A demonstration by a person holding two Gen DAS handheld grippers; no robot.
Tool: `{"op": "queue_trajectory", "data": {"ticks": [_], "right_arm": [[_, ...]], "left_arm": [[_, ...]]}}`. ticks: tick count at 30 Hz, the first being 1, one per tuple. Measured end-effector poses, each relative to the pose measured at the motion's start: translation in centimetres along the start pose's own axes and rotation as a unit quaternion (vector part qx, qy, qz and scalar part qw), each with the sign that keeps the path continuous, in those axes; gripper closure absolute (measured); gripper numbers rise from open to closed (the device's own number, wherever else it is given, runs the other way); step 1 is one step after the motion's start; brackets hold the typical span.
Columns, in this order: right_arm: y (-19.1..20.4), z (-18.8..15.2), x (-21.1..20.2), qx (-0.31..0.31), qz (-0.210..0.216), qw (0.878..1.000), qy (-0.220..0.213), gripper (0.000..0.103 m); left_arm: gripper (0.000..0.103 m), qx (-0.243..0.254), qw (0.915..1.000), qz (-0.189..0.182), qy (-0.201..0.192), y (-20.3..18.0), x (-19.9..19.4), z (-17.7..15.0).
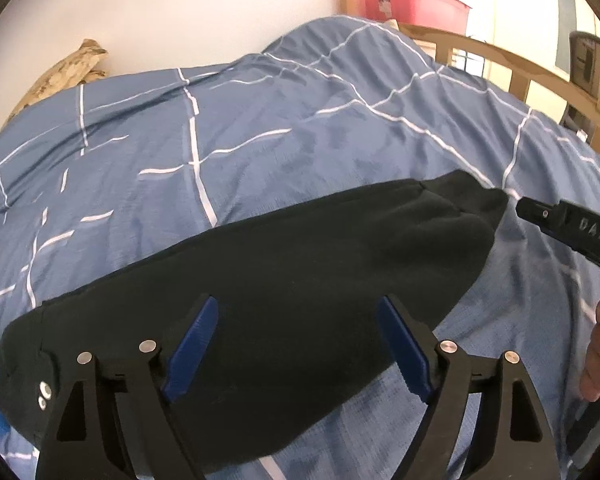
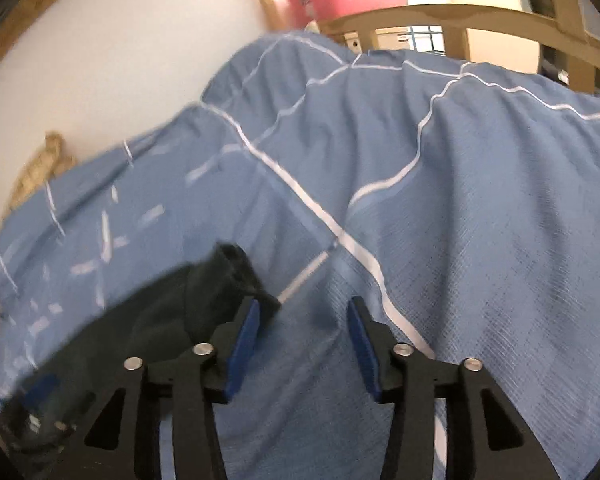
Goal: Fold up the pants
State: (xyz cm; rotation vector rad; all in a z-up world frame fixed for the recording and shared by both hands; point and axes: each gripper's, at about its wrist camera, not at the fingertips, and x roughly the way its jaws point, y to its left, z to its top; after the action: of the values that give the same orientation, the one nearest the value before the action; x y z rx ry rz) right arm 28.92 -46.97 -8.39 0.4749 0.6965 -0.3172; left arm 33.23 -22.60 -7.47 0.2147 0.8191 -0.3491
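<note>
So the pants (image 1: pixel 260 300) are lying as one long dark strip across the near part of the bed, on the blue checked duvet (image 1: pixel 260 140), looks like they're already doubled leg-on-leg, so I reckon I'm between folds right now. My left gripper (image 1: pixel 296 344) hangs over the middle of the strip with its blue pads well apart, nothing pinched. My right gripper (image 2: pixel 304 344) is also apart with only duvet between the pads, and the end of the pants (image 2: pixel 204 292) sits just off its left finger, not in it. From the left camera you can see the right gripper's nose (image 1: pixel 568 228) just past that same end of the fabric. Next move, I'd guess, is grabbing one end and bringing it over toward the other, which means getting both layers in the pinch and not the duvet underneath. The duvet is pretty rumpled, so that's the main nuisance. The wooden bed rail (image 1: pixel 500 56), the red bin (image 1: pixel 416 4) and the mottled tan bundle by the wall (image 1: pixel 68 72) are all well clear.
</note>
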Motion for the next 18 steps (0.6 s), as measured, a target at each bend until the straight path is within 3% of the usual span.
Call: {"op": "queue_trajectory", "data": {"ticks": [5,9,18], "right_arm": [[0.5,-0.5,0.3,0.022,0.074,0.997,0.008,0.046],[0.6,-1.5,2.6,0.057,0.110,0.992,0.027,0.046],[1.4,-2.3,4.9,0.052,0.136,0.989,0.027,0.046]], "left_arm": [[0.017,-0.013,0.9998,-0.008,-0.010,0.2,-1.1,-0.3],[0.017,0.003,0.9996,0.018,-0.024,0.0,-1.3,-0.6],[0.017,-0.039,0.9987,0.026,-0.020,1.0,0.6,-0.7]]}}
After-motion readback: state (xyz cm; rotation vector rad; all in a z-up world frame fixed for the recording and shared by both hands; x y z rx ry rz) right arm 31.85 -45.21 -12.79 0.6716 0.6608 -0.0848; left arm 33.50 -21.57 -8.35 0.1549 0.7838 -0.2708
